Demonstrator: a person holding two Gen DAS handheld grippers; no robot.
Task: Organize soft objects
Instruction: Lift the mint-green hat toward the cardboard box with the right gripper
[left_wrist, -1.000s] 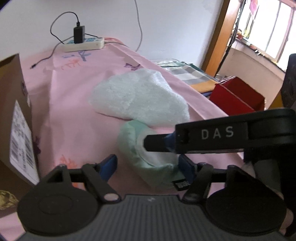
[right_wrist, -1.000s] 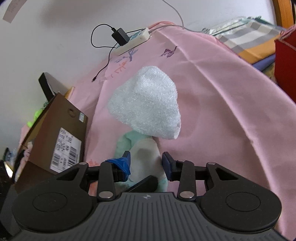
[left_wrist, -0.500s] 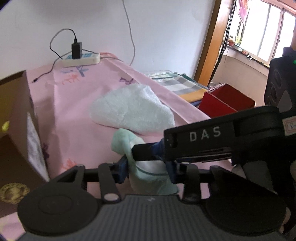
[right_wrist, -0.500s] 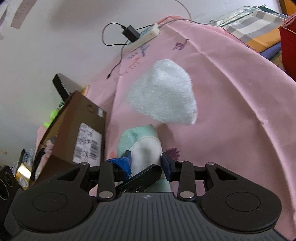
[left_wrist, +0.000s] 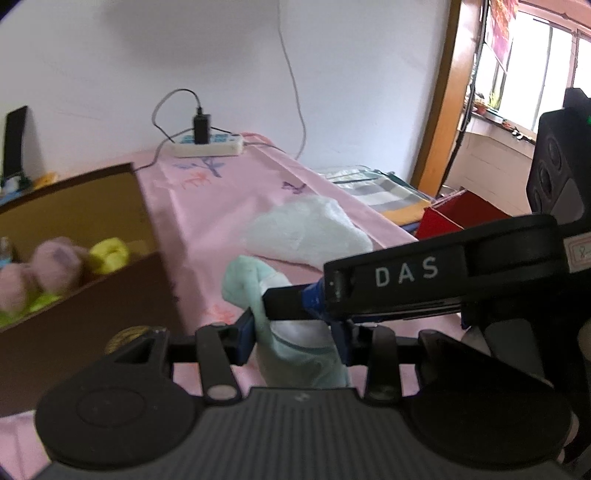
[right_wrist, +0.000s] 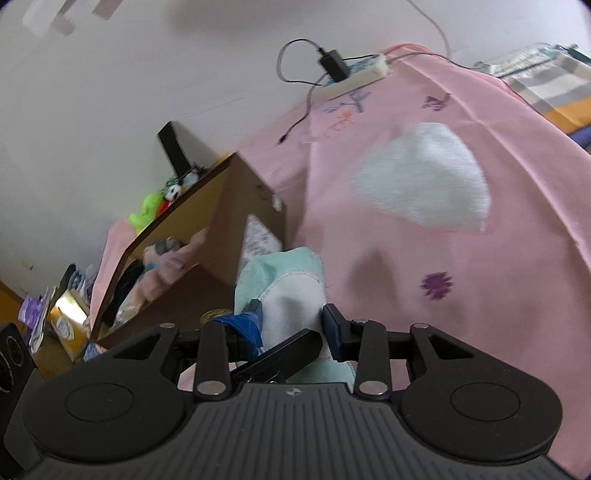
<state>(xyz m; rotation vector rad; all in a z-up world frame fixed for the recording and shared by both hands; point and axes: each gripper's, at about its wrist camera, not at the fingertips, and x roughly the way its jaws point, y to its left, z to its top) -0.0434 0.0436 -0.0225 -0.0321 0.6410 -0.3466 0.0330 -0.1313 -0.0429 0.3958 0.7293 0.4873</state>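
Note:
Both grippers are shut on one mint-green and white soft slipper (left_wrist: 295, 343), held above the pink bedsheet. My left gripper (left_wrist: 293, 338) pinches its lower part. My right gripper (right_wrist: 291, 325) grips it from the side; its black DAS-marked body (left_wrist: 436, 280) crosses the left wrist view. The slipper shows in the right wrist view (right_wrist: 288, 291) too. A brown cardboard box (left_wrist: 85, 266) stands open on the left, with pink and yellow-green soft toys (left_wrist: 55, 266) inside. A pale fluffy slipper (left_wrist: 306, 232) lies on the sheet beyond.
A white power strip (left_wrist: 207, 146) with a black charger sits by the wall. A red box (left_wrist: 461, 218) and folded plaid cloth (left_wrist: 373, 188) lie off the bed's right edge. The box also shows in the right wrist view (right_wrist: 221, 236).
Both grippers closed on the mint slipper and lifted it off the sheet, moving left toward the cardboard box, whose open inside has come into view.

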